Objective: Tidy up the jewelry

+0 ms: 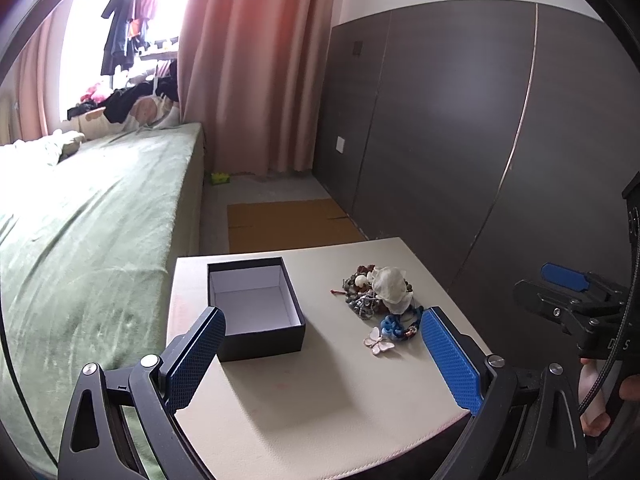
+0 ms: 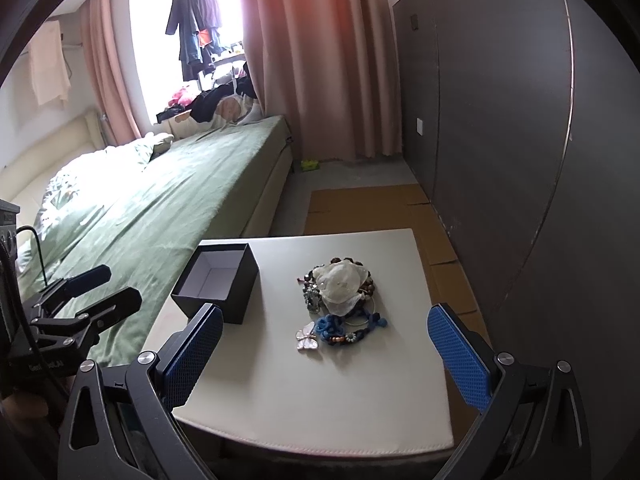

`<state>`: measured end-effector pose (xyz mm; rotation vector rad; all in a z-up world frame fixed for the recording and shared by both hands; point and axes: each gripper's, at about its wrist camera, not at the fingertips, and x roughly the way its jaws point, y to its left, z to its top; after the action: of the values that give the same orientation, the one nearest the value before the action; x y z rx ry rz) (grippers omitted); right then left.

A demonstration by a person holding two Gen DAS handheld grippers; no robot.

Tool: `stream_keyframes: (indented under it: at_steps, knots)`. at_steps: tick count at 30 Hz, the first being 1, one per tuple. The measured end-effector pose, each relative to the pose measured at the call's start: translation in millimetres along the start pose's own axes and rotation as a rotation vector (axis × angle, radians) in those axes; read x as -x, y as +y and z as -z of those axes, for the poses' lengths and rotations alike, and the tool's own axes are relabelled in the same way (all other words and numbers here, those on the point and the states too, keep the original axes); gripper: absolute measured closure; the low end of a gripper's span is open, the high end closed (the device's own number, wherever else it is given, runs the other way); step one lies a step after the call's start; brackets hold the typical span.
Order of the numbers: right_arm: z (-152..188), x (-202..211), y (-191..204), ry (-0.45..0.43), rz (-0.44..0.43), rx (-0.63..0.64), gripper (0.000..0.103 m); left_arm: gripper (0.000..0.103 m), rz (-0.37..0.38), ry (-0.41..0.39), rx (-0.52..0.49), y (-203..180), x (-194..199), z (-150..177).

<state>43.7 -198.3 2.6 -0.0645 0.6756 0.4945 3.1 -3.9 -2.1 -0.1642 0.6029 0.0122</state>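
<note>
Both grippers are hovering over the near edge of a pale square surface (image 2: 360, 392), and neither is touching anything. The left gripper (image 1: 324, 340) is spreading its blue-padded fingers (image 1: 196, 356) wide, with nothing between them. The right gripper (image 2: 326, 340) is doing the same, its fingers (image 2: 460, 356) standing far apart and empty.

A dark open box (image 1: 256, 308) with a white lining is sitting on the left part of the surface, and it is showing nothing inside. In the left wrist view the left finger is overlapping the box's near left corner, though I cannot tell whether it is touching it.

The jewelry pile (image 2: 340, 292) is lying to the right of the box, well apart from it, near the middle of the surface. Brown and grey bead strings are tangling together there, with a crumpled white piece (image 2: 342, 284) resting on top. A blue beaded band (image 2: 344, 328) is curling along the near side of the pile, and a pale butterfly brooch (image 2: 307, 336) is lying just beside it, nearest to the grippers.

A bed with a green cover (image 2: 160, 208) is running along the left, pink curtains (image 2: 320, 60) are hanging at the far end, and flattened cardboard (image 2: 360, 208) is lying on the floor beyond the surface.
</note>
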Motion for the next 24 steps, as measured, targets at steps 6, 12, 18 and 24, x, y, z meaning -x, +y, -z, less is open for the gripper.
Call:
stream_keyframes:
  at_steps: [6,12,18,24]
  knots:
    - [-6,-7,-2,0.018,-0.010,0.008,0.000,0.005,0.001,0.009,-0.004,1,-8,-1]
    - [-8,-20,-3,0.045,-0.022,0.012,0.000,0.005,0.004,0.027,-0.011,-1,-20,-2]
    - [-9,-32,-22,0.077,-0.006,-0.050,0.000,0.005,0.050,0.069,-0.015,-10,-38,-2]
    - [-9,-44,-57,0.112,0.002,-0.193,0.010,0.010,0.095,0.114,-0.030,-22,-61,2]
